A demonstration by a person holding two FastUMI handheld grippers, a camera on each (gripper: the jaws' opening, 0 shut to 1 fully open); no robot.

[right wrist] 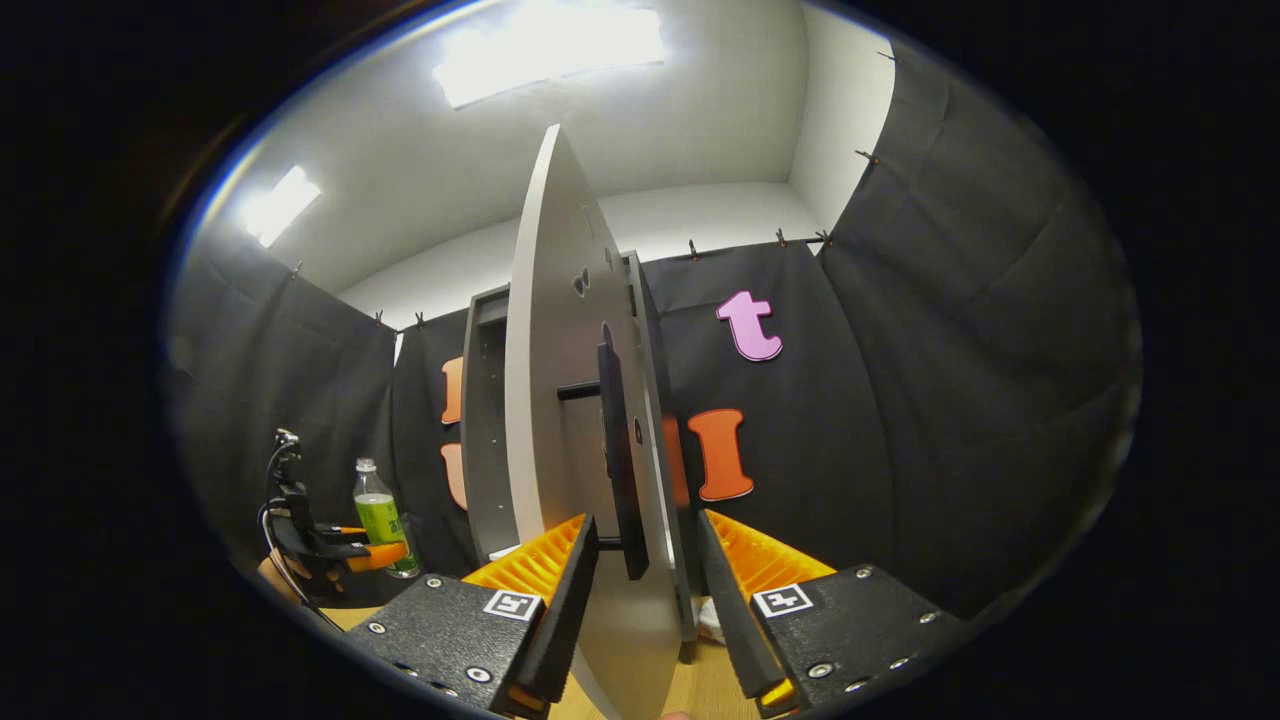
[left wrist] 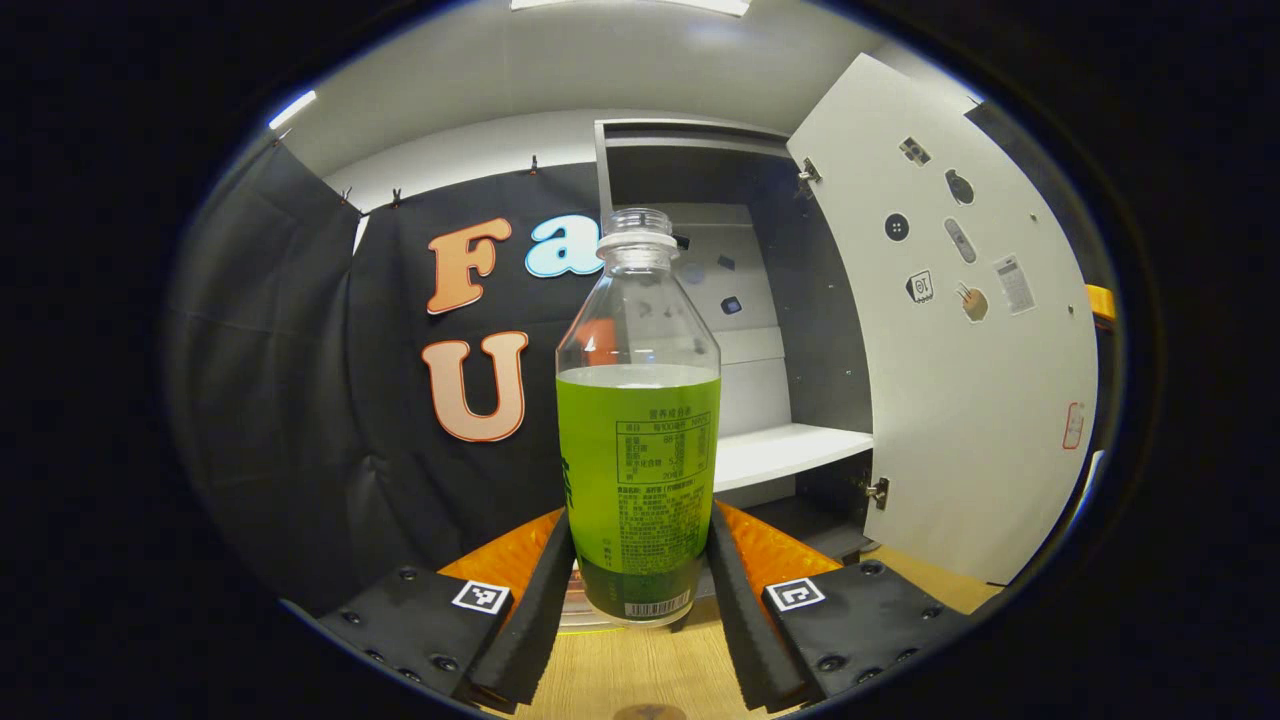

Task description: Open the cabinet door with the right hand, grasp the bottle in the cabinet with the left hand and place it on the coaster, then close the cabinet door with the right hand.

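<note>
A clear bottle (left wrist: 637, 450) half full of green drink stands upright between my left gripper's (left wrist: 640, 590) fingers, which press its lower sides. Its base rests on a pale round coaster (left wrist: 573, 617) on the wooden table. Behind it the grey cabinet (left wrist: 700, 170) stands open, its door (left wrist: 950, 350) swung out to the right. In the right gripper view, my right gripper (right wrist: 645, 580) is open and straddles the door's (right wrist: 555, 350) edge, with the black handle (right wrist: 615, 450) between its fingers. Far left in that view are the bottle (right wrist: 380, 515) and the left gripper (right wrist: 375, 545).
A white shelf (left wrist: 790, 450) inside the cabinet is bare. Black cloth walls close the booth on all sides. The wooden tabletop (left wrist: 640, 670) runs under both grippers. Stickers dot the door's inner face.
</note>
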